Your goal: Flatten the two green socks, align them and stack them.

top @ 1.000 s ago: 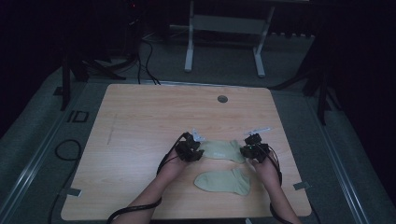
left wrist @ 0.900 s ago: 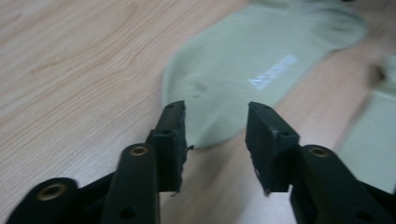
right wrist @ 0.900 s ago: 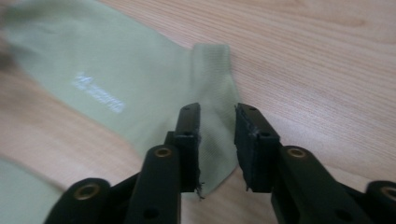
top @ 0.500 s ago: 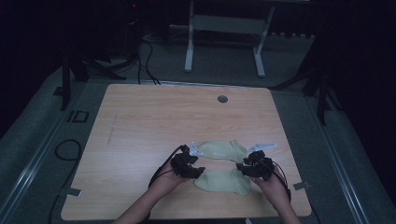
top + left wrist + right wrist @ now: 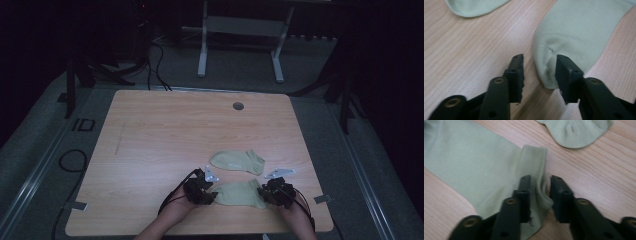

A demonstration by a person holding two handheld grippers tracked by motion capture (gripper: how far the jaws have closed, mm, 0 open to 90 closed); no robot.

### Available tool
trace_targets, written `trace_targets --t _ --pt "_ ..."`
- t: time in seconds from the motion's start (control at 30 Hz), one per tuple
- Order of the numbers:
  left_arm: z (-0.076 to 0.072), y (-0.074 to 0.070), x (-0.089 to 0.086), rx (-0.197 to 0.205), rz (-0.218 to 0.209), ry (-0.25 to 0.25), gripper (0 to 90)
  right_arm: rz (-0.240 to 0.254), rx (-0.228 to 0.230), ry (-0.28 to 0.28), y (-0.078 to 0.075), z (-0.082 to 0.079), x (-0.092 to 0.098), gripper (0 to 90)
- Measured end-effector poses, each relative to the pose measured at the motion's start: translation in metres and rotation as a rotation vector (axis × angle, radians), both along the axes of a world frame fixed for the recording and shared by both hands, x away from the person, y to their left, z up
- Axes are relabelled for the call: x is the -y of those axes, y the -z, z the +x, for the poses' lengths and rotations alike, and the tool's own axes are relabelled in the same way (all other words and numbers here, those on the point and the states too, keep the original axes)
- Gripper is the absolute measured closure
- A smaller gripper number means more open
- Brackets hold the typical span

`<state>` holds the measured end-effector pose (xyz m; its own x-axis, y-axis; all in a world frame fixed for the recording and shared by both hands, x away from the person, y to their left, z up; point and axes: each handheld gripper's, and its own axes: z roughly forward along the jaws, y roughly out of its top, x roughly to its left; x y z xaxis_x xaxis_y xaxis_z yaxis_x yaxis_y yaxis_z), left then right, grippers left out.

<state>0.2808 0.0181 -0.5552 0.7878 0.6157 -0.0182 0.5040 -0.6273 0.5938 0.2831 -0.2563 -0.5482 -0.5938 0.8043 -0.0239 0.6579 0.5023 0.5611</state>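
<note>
Looking down two black jaws of the left gripper [image 5: 539,72] at a wooden table [image 5: 469,50]. Pale green sock [image 5: 579,32] lying flat, rounded end sitting right between the jaws. Right jaw pressing into the fabric, little wrinkle there; left jaw off on bare wood, a gap from the sock's edge. Jaws just been closing in, not clamped yet. Edge of a second green sock [image 5: 474,7] poking in at top left, well apart.

High view dim, bg near black, table [image 5: 165,135] lit; gripper views brighter, soft blur near lens
</note>
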Motion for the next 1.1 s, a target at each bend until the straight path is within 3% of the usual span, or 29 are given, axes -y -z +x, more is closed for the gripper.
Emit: trace_targets --t 0.1,0.2,0.27,0.43,0.63,0.8,0.93,1.1 --pt "-0.001 0.000 0.001 0.003 -0.003 0.003 63.5 -0.011 0.018 -0.002 0.001 -0.002 -0.003 82.5" --pt "-0.001 0.001 0.001 -0.014 -0.031 0.007 79.7 -0.026 0.023 -0.003 0.000 -0.003 -0.005 85.0" --pt "-0.003 0.001 0.002 0.004 -0.021 0.011 85.9 -0.027 0.021 -0.001 0.000 -0.003 -0.006 85.8" --pt "-0.001 -0.005 -0.002 0.010 -0.046 -0.007 87.1 -0.017 0.029 -0.006 -0.007 -0.005 -0.006 86.0" --pt "0.011 -0.027 -0.009 0.043 -0.075 -0.033 87.2 0.013 0.069 0.001 -0.028 0.005 -0.004 86.0" --pt "0.031 -0.043 -0.010 0.063 -0.073 -0.054 87.2 0.032 0.092 0.026 -0.046 0.026 -0.003 86.0" --pt "0.047 -0.050 -0.008 0.084 -0.041 -0.068 87.2 0.034 0.087 0.044 -0.054 0.046 -0.004 86.0" --pt "0.068 -0.052 -0.009 0.066 -0.038 -0.093 87.2 0.036 0.069 0.064 -0.057 0.067 -0.005 86.0"
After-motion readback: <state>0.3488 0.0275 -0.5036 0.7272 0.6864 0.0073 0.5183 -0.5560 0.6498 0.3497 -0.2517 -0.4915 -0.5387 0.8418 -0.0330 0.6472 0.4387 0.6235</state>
